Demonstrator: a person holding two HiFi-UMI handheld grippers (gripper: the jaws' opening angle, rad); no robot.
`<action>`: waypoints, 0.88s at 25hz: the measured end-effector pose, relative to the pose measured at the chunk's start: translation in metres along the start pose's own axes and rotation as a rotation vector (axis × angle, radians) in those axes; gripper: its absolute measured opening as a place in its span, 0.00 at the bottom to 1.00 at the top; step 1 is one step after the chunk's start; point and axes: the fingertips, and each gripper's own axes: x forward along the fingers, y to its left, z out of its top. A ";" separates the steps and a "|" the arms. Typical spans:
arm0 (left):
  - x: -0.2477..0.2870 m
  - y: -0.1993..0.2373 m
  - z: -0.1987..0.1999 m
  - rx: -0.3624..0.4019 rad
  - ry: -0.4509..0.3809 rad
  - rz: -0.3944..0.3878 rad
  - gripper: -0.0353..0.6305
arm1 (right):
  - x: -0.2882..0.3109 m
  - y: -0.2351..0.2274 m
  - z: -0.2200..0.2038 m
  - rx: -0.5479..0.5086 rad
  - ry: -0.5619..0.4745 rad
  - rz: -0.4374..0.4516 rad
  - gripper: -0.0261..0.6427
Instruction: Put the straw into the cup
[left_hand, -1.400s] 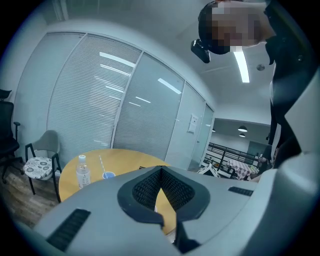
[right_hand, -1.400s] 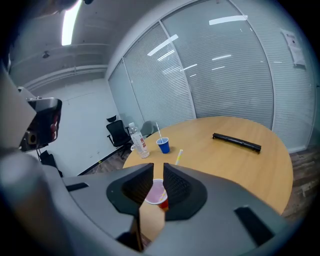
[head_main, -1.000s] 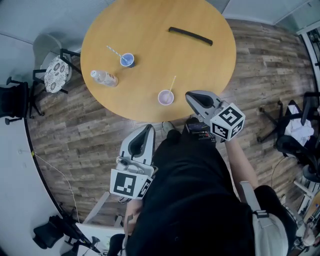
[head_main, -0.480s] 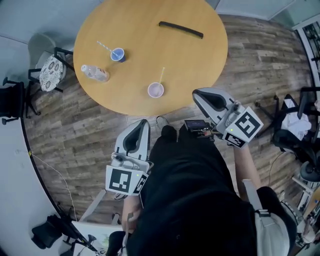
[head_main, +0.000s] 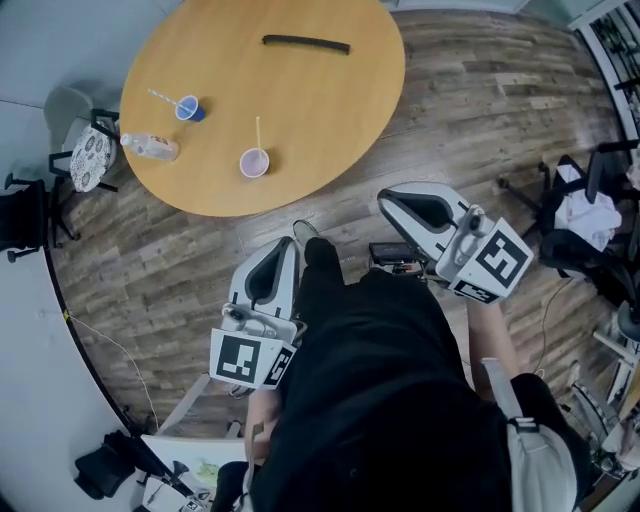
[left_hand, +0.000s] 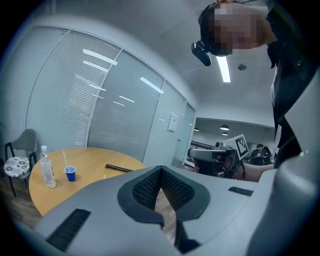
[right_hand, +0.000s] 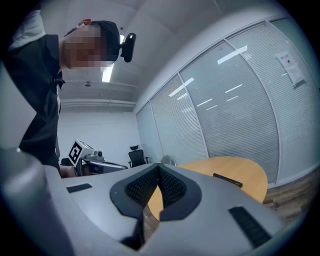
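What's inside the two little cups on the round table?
Each holds one straw: a pale straw stands in the lilac cup, and a striped straw leans out of the blue cup. Whether either cup holds any drink is too small to tell.

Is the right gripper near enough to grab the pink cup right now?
Probably not. The right gripper is held over the wooden floor, clear of the table where the pink cup stands. Nothing blocks it; it looks too far off.

Smooth matt tan wood for the round surface (head_main: 310, 110), grainy grey-brown planks for the floor (head_main: 470, 120), clear glossy plastic for the small bottle (head_main: 152, 147), matt grey plastic for the left gripper (left_hand: 160, 168).
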 end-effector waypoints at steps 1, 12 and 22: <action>0.001 -0.017 -0.004 0.000 0.004 -0.005 0.07 | -0.017 0.001 -0.002 0.004 -0.004 0.000 0.06; -0.030 -0.160 -0.068 -0.069 0.055 0.066 0.07 | -0.151 0.031 -0.043 0.128 -0.007 0.050 0.06; -0.058 -0.182 -0.052 -0.063 -0.018 0.075 0.07 | -0.156 0.075 -0.034 0.107 -0.015 0.132 0.07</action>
